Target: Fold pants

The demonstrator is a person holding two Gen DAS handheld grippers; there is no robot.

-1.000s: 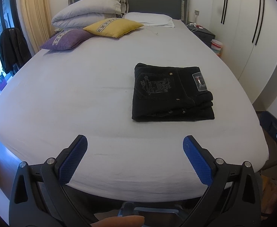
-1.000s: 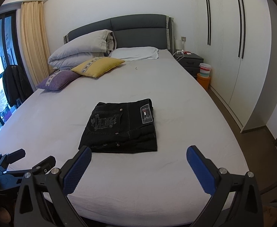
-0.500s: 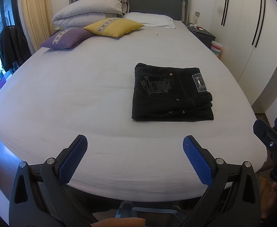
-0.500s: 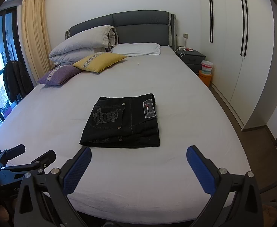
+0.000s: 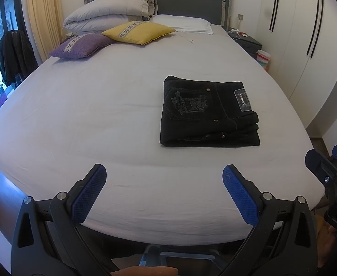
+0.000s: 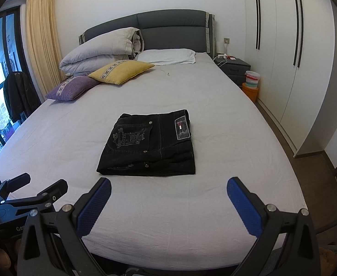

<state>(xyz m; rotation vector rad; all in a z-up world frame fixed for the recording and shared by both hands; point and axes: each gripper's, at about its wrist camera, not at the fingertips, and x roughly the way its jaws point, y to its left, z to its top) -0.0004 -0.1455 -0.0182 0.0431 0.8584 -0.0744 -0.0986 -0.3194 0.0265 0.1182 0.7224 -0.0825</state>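
Observation:
Black jeans (image 5: pixel 208 115) lie folded into a compact rectangle on the white bed sheet (image 5: pixel 87 119), back pocket and label facing up; they also show in the right wrist view (image 6: pixel 150 146). My left gripper (image 5: pixel 165 179) is open and empty, held back over the bed's foot edge, well short of the jeans. My right gripper (image 6: pixel 168 189) is open and empty, also near the foot edge, just short of the jeans. The right gripper shows at the right edge of the left wrist view (image 5: pixel 336 179); the left gripper shows at the left of the right wrist view (image 6: pixel 23 195).
A yellow cushion (image 5: pixel 138 32), a purple cushion (image 5: pixel 81 46), a folded duvet (image 5: pixel 108 13) and a white pillow (image 5: pixel 182 23) lie at the headboard. A nightstand (image 6: pixel 232 67) and tubs (image 6: pixel 251 85) stand right of the bed, by wardrobe doors (image 6: pixel 290 57). A dark jacket (image 6: pixel 18 96) hangs at the left window.
Both grippers have drawn slightly back and up from the bed and stay open. The folded jeans have not moved.

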